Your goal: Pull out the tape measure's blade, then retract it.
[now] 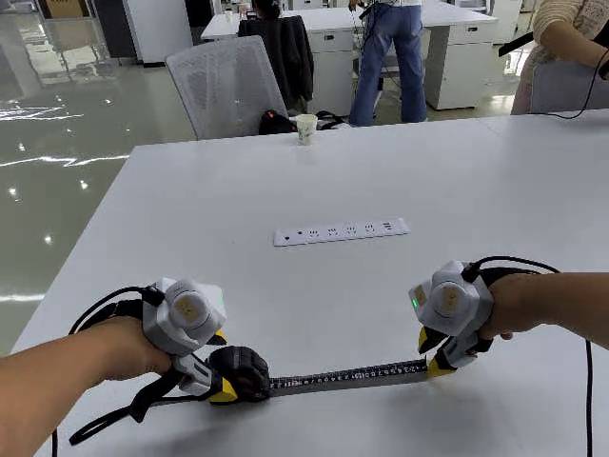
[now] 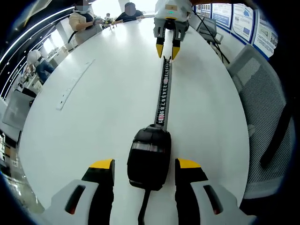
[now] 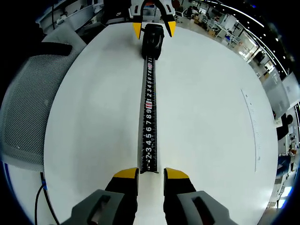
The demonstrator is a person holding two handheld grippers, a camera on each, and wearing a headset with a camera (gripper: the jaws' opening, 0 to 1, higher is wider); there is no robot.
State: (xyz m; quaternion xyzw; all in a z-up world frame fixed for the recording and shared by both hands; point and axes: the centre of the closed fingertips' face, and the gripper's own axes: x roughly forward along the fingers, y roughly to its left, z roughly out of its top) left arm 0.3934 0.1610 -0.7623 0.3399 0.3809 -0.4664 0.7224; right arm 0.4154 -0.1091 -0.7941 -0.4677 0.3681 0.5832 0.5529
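A black round tape measure case (image 1: 240, 371) lies on the white table (image 1: 285, 171), on the near side of the long white power strip (image 1: 341, 231) and off to its left. Its dark blade with white numbers (image 1: 347, 378) is pulled out flat along the table and ends near the strip's right end, on the near side too. The left gripper (image 2: 145, 164) has its yellow-tipped jaws apart, one on each side of the case, and I can see a bit of table between one jaw and the case. The right gripper (image 3: 151, 173) sits at the blade's tip, jaws apart, with a small gap beside the blade. So nothing looks squeezed tight. I think the blade could snap back fast, because no jaws pinch it. The case could also slide or spin if the blade jerks, since it is loose.
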